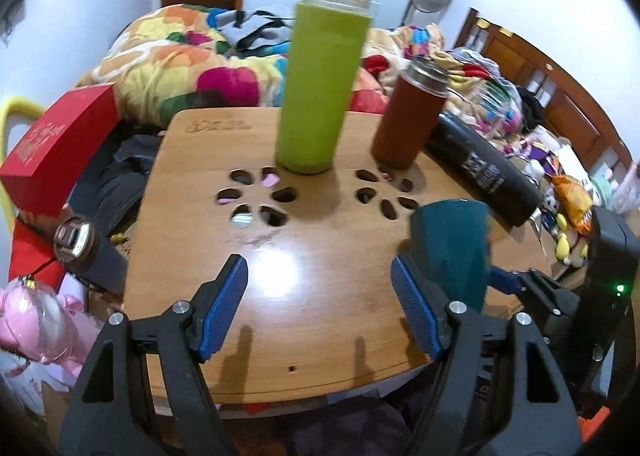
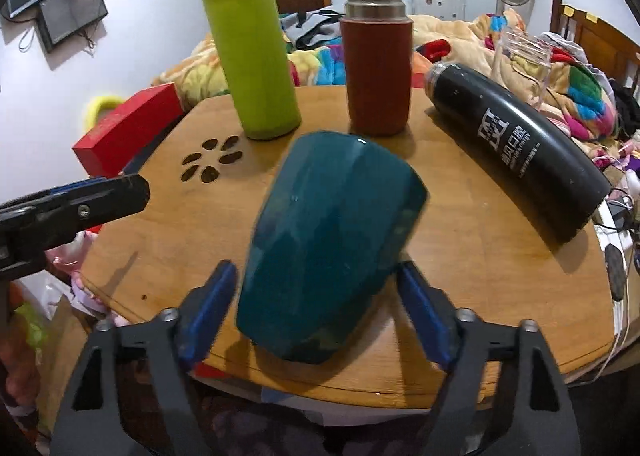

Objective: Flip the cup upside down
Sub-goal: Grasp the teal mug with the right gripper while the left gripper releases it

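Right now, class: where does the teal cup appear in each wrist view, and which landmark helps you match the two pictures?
Left wrist: the teal cup is at lower right, behind the left gripper's right finger, on the table.
Right wrist: teal cup fills the lower centre, wide end down, between the open right gripper's fingers.
Shared landmark: the green bottle stands upright behind it.

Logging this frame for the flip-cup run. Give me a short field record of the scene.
cup: teal cup, wide end toward the right hand-held gripper, narrow end up and tilted
right hand-held gripper: open, fingers either side of the cup, contact unclear
left hand-held gripper: open, holding nothing
table: wooden, with petal cutouts
upright: green bottle, red-brown flask
lying: black flask
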